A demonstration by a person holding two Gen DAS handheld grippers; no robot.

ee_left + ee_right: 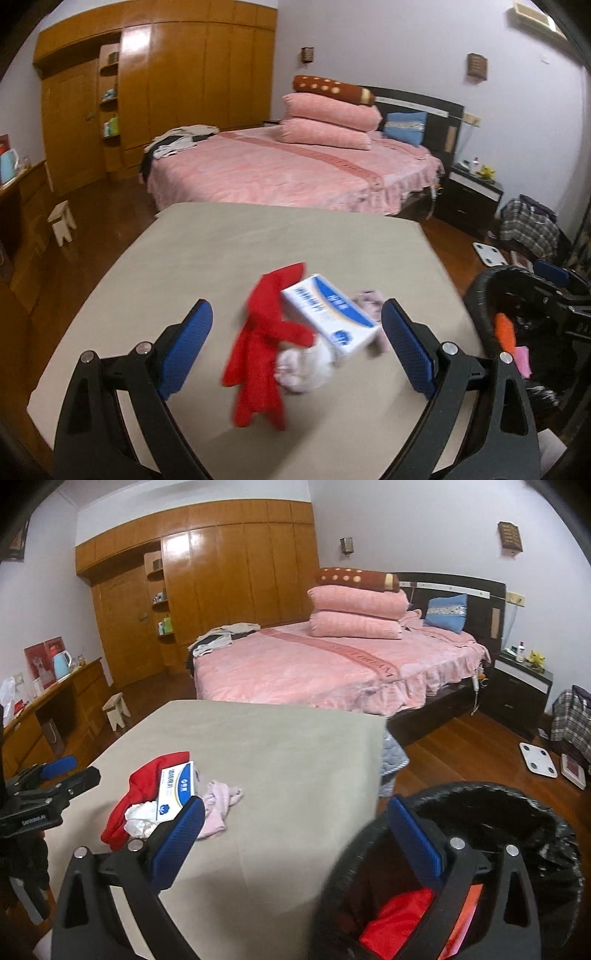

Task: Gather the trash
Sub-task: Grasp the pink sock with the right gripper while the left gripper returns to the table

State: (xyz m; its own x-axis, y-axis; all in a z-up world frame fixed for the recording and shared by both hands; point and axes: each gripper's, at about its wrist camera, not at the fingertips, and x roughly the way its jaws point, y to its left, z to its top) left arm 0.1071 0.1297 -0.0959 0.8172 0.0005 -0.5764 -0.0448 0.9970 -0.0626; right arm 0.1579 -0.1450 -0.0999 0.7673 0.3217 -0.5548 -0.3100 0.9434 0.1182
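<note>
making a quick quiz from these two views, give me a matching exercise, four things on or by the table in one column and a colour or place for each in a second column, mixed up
Things
1. glove
2. box
3. crumpled tissue
4. bin bag

Descriptions
A. black, lining the bin beside the table
B. red, lying flat on the table
C. white and blue, resting partly on the glove
D. white, bunched up at the near end of the box

Pairs: 1-B, 2-C, 3-D, 4-A
</note>
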